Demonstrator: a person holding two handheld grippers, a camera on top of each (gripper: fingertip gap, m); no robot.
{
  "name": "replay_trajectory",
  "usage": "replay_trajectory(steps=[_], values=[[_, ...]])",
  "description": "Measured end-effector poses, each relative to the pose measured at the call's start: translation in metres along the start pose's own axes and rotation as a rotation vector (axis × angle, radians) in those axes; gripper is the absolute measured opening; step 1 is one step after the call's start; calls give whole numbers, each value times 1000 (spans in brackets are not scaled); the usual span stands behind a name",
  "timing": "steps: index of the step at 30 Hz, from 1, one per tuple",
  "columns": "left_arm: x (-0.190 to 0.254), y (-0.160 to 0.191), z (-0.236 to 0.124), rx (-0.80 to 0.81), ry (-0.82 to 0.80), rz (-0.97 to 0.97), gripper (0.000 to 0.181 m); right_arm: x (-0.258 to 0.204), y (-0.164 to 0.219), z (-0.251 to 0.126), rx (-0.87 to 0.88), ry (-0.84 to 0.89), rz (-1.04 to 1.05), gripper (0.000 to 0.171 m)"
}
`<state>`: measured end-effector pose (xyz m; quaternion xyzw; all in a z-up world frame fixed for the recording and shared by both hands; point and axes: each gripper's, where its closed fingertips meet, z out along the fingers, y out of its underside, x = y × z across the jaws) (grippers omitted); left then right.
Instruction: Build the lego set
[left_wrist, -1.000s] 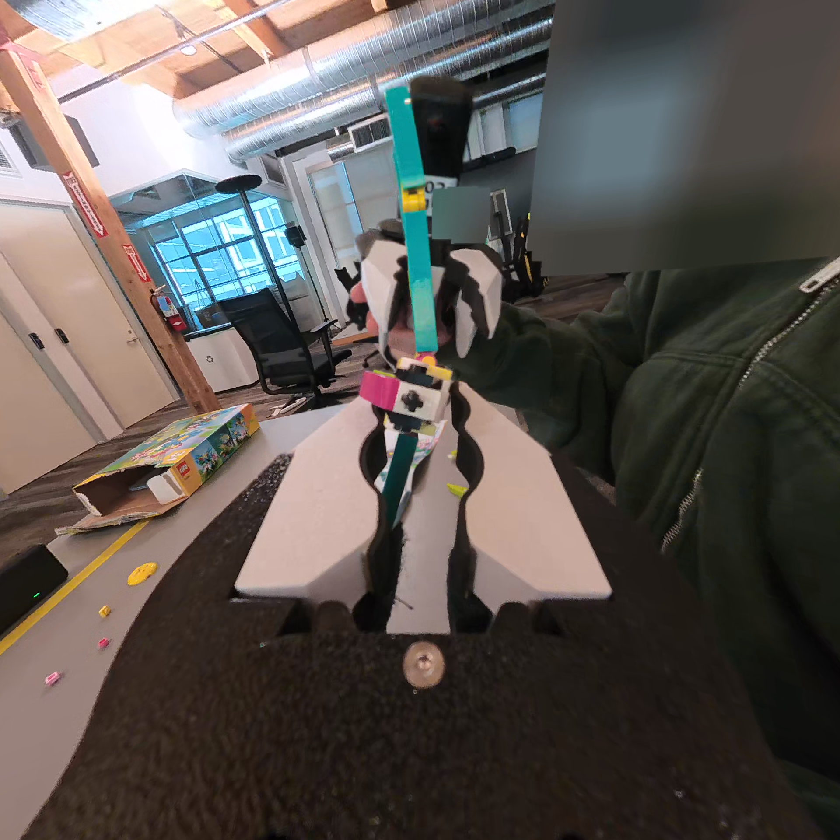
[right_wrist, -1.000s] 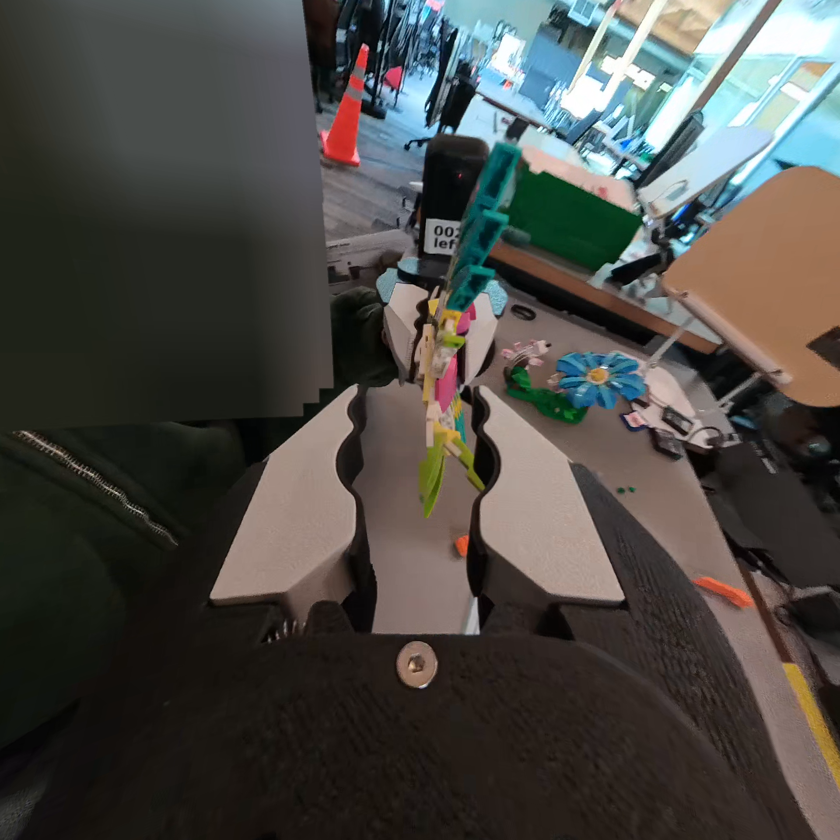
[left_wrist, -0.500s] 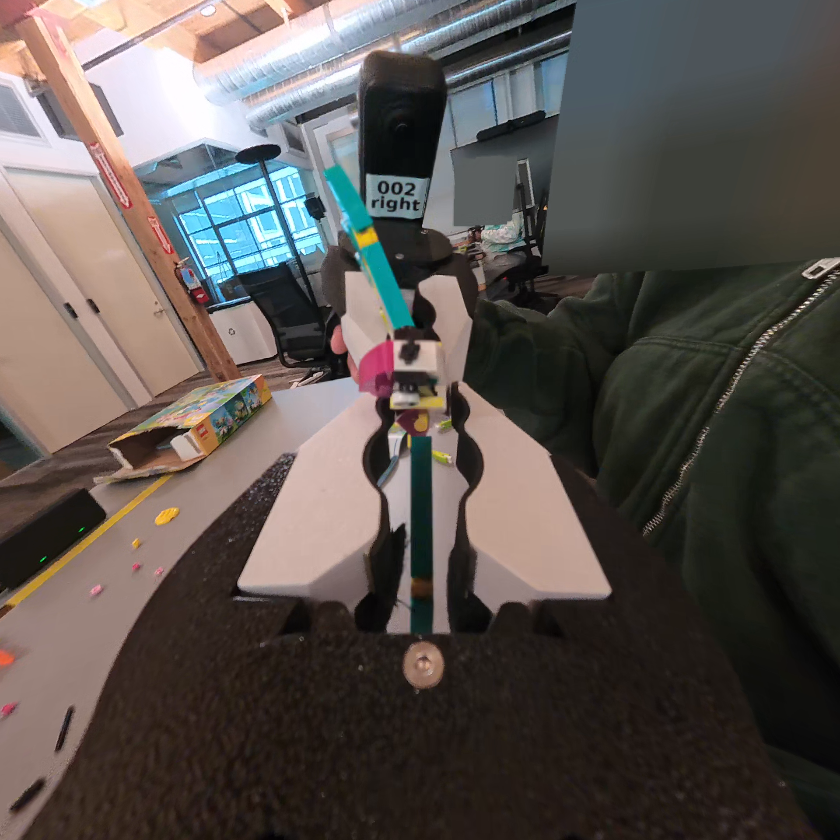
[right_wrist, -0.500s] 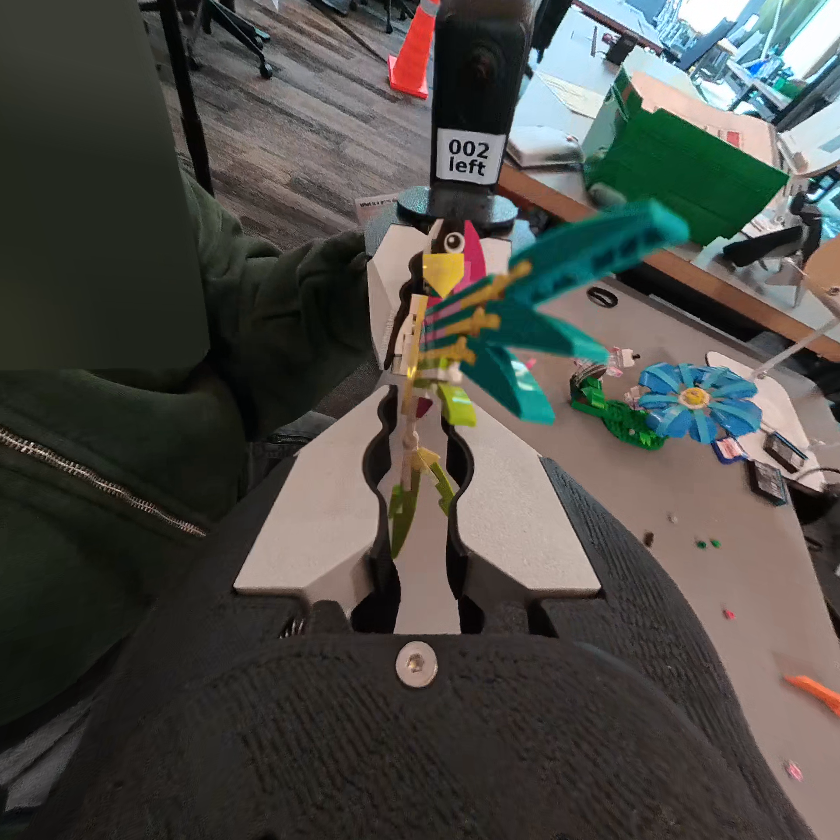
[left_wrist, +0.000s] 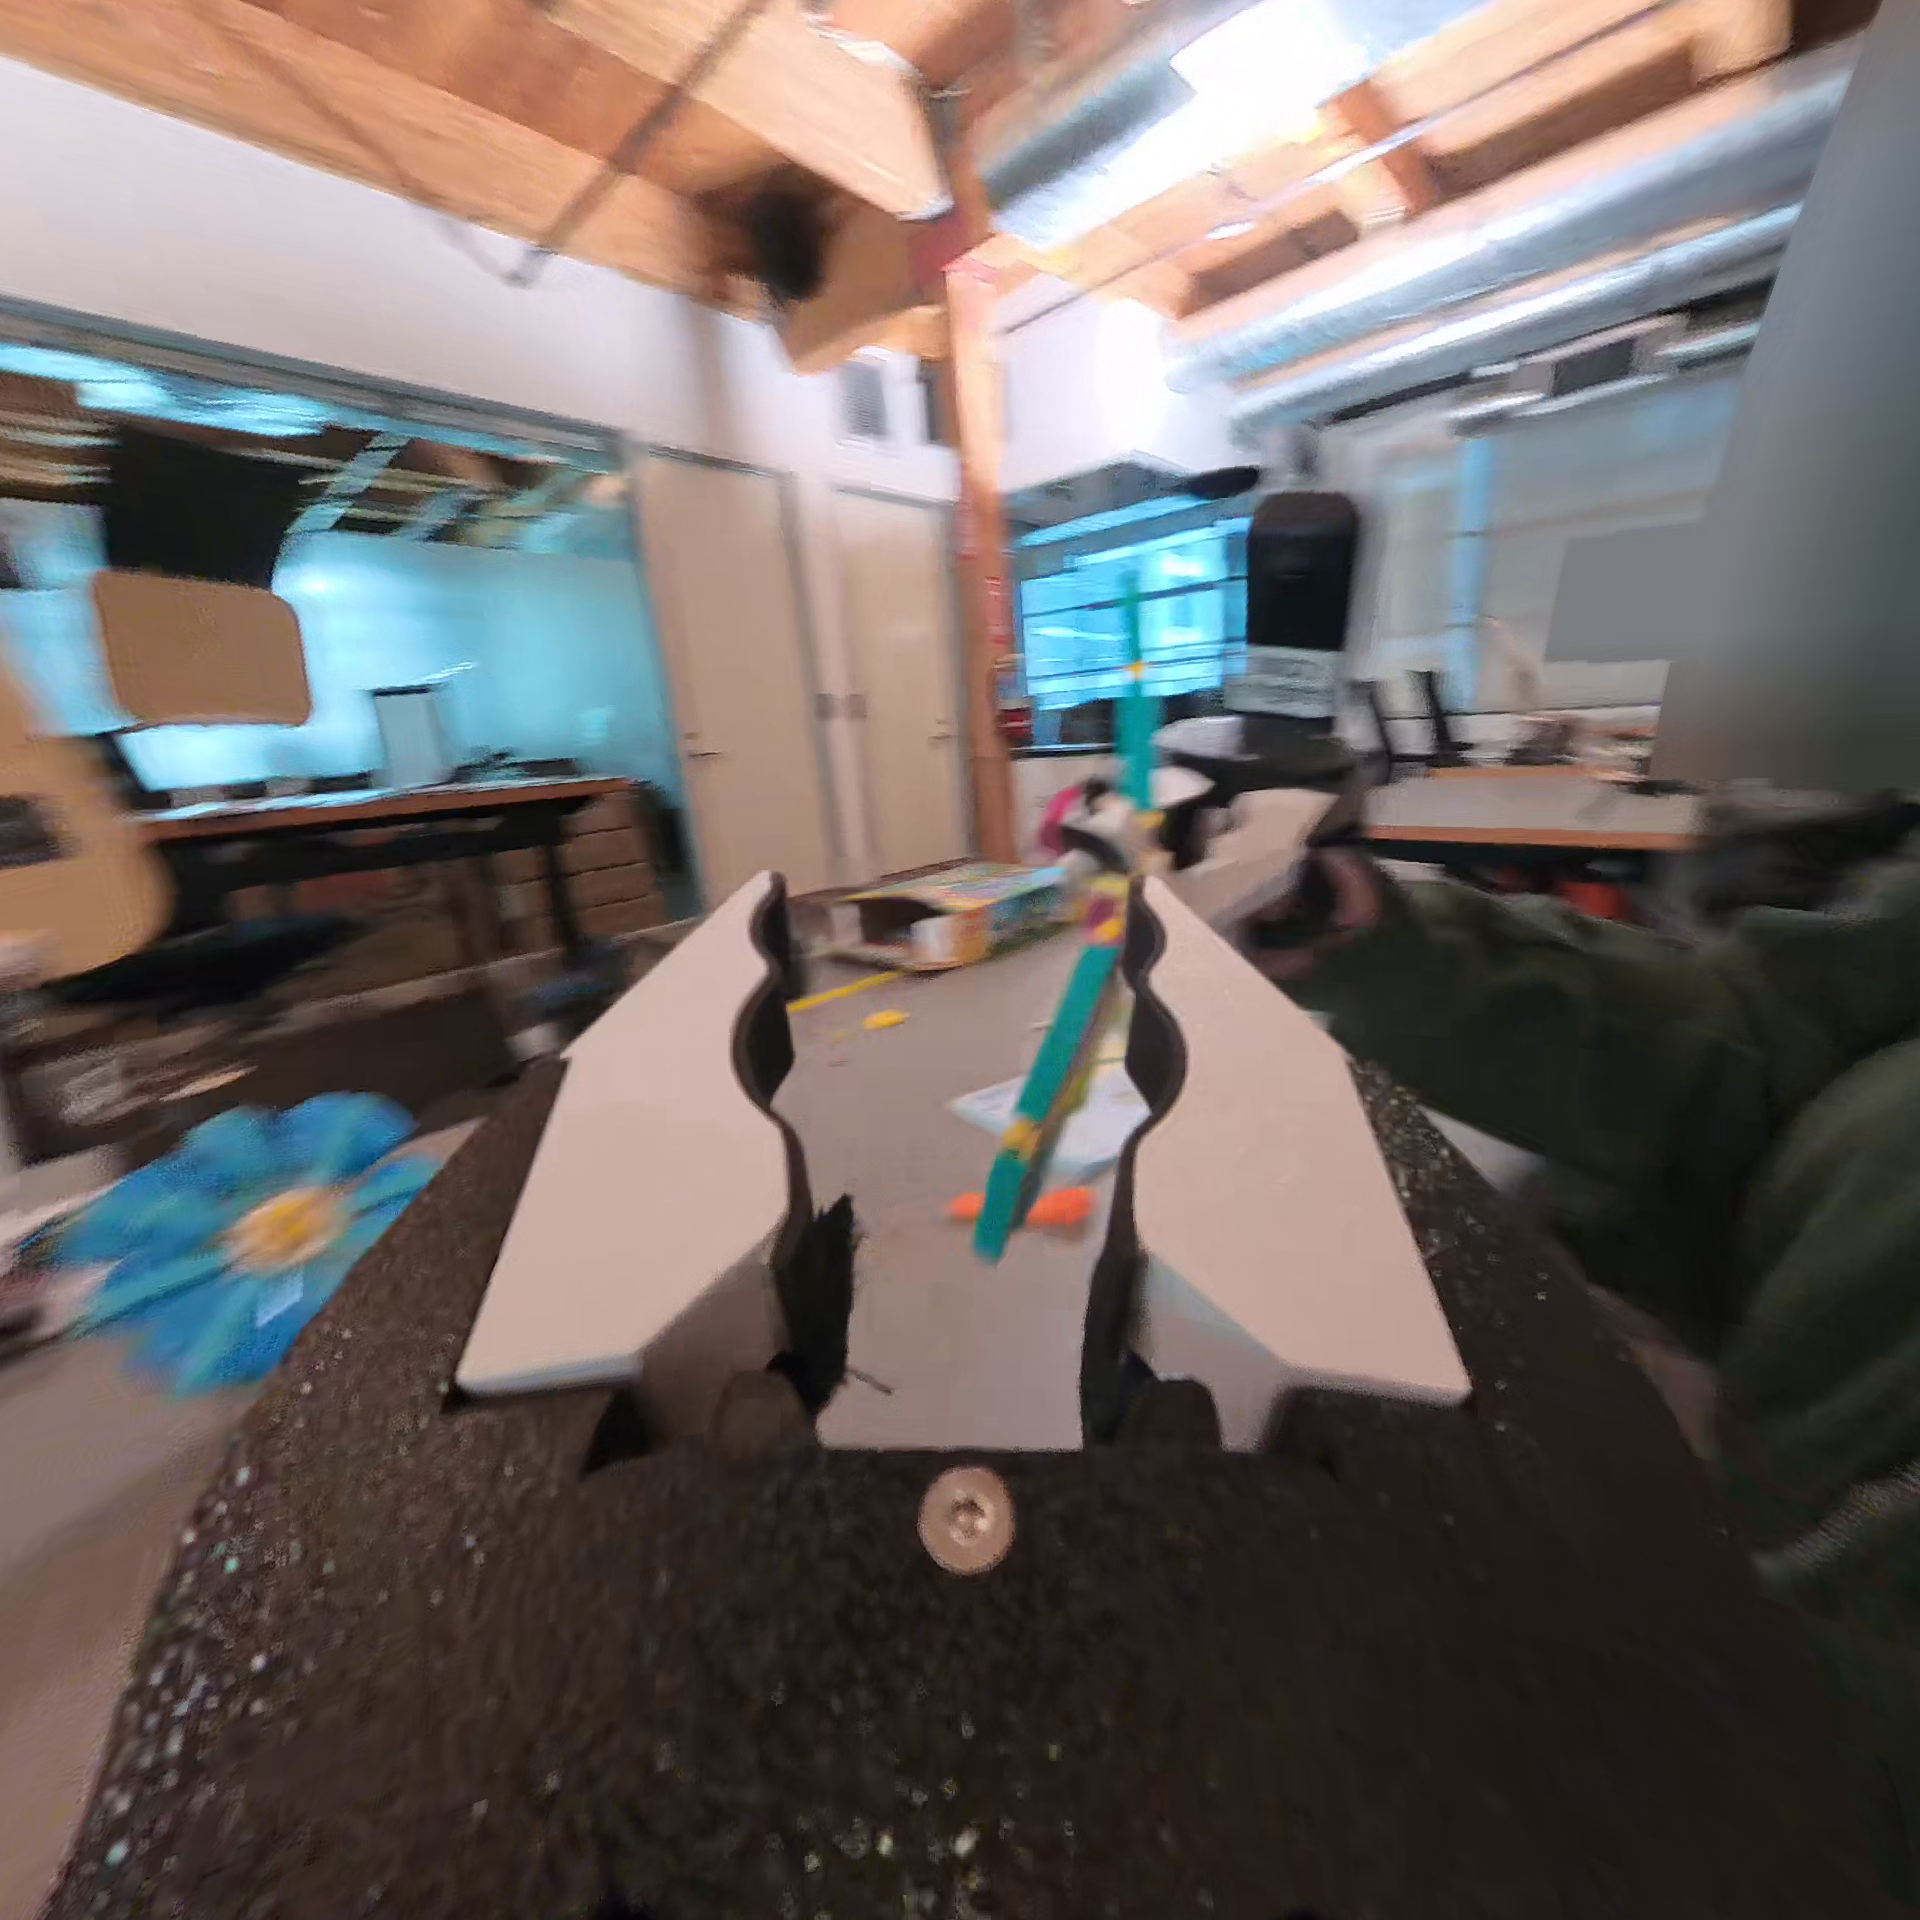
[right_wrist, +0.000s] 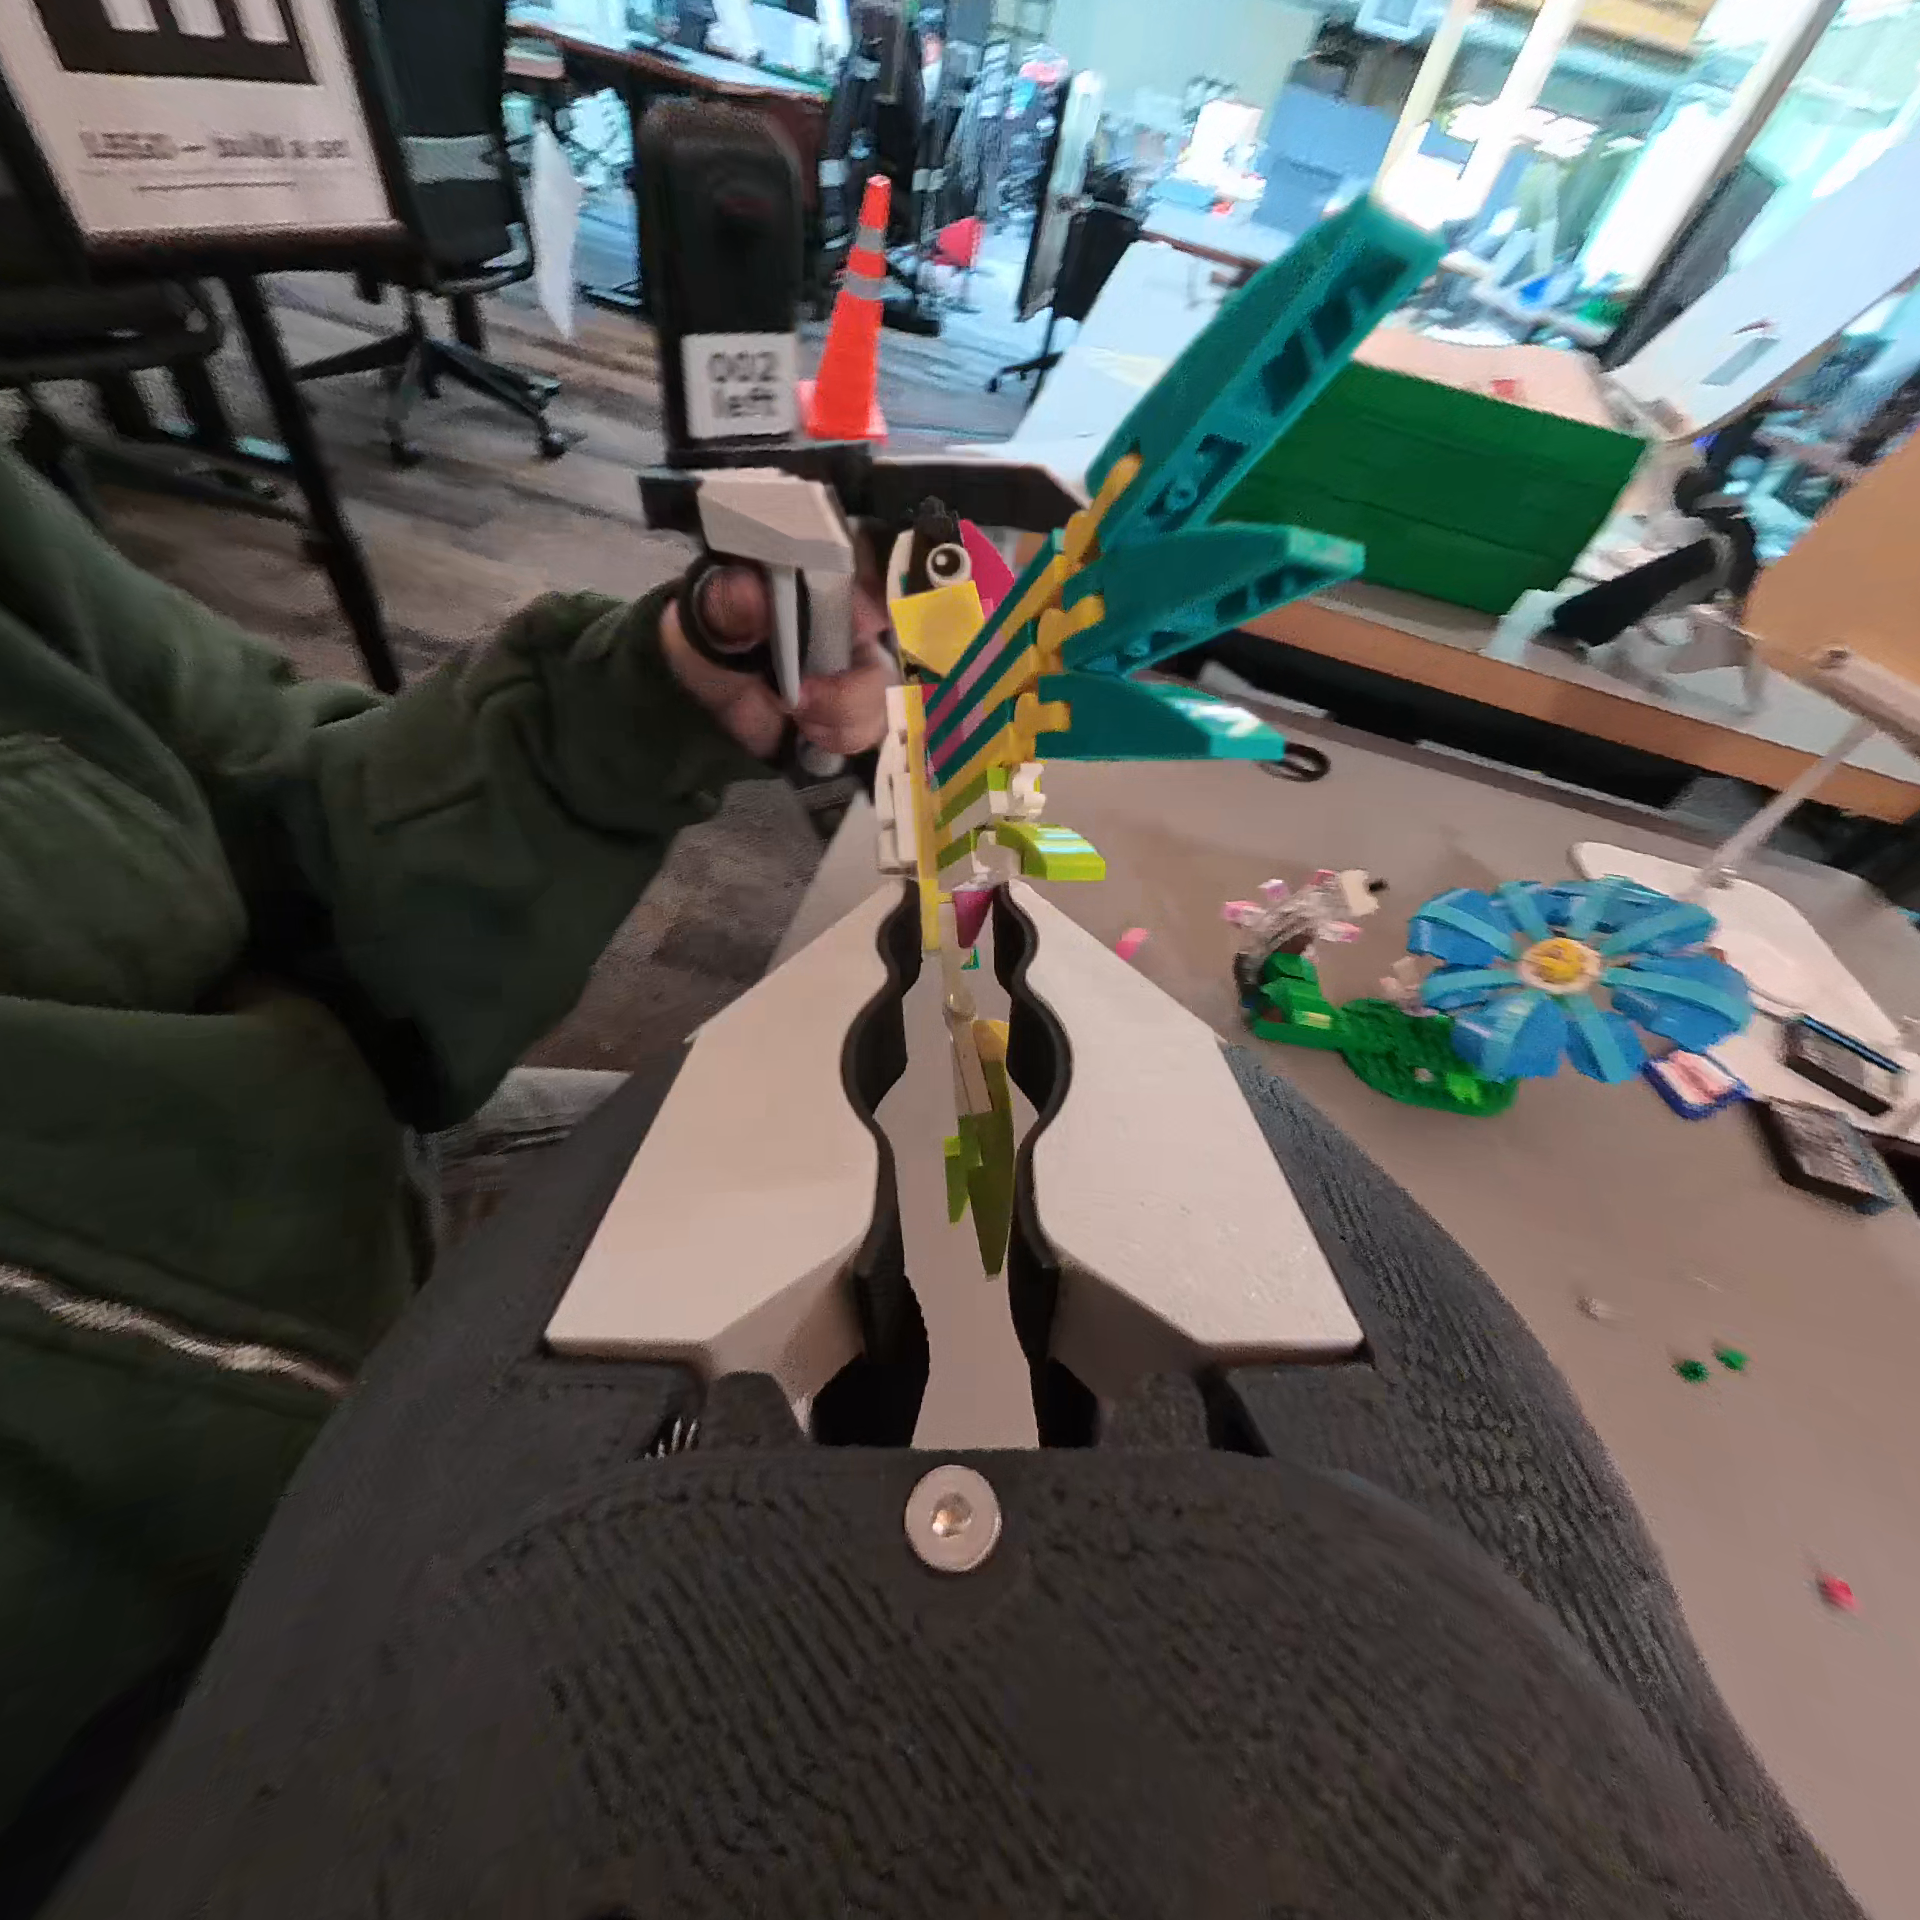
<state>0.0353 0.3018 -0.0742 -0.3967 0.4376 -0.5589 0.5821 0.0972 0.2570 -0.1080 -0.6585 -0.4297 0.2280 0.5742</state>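
Observation:
A lego bird (right_wrist: 966, 727) with teal wings (right_wrist: 1226, 436), a yellow and pink head and lime tail is held upright above the grey table (right_wrist: 1455, 1299). My right gripper (right_wrist: 958, 899) is shut on its lower body, and the tail hangs between the fingers. My left gripper (left_wrist: 954, 888) is open and empty; one teal wing (left_wrist: 1060, 1049) slants through its gap close to the right finger, not gripped. In the right wrist view the left gripper (right_wrist: 790, 582) is just left of the bird's head. The right gripper (left_wrist: 1236, 831) shows beyond the bird in the blurred left wrist view.
A built blue lego flower (right_wrist: 1558, 977) on a green base (right_wrist: 1371, 1039) stands on the table to the right. An open lego box (left_wrist: 966, 914), a booklet (left_wrist: 1039, 1122), an orange piece (left_wrist: 1060, 1205) and small loose pieces (right_wrist: 1704, 1361) lie about. A green sleeve (right_wrist: 416, 790) is at the left. The gap from one gripper's tips to the other's is roughly 9 cm. The built blue lego flower (right_wrist: 1558, 977) is about 30 cm from both grippers' fingertips. The left camera catches it too, in the left wrist view (left_wrist: 316, 1224).
My right gripper closed on the bird's lower body. My left gripper then opened, let the bird go and swung off to the side. The bird stays in the right gripper.

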Motion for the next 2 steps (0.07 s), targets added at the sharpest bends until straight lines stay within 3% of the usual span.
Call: replay_trajectory(steps=[2], values=[[-49,15,-20,-56,-226,2,65,20,3,-2,9,106,-19,12]])
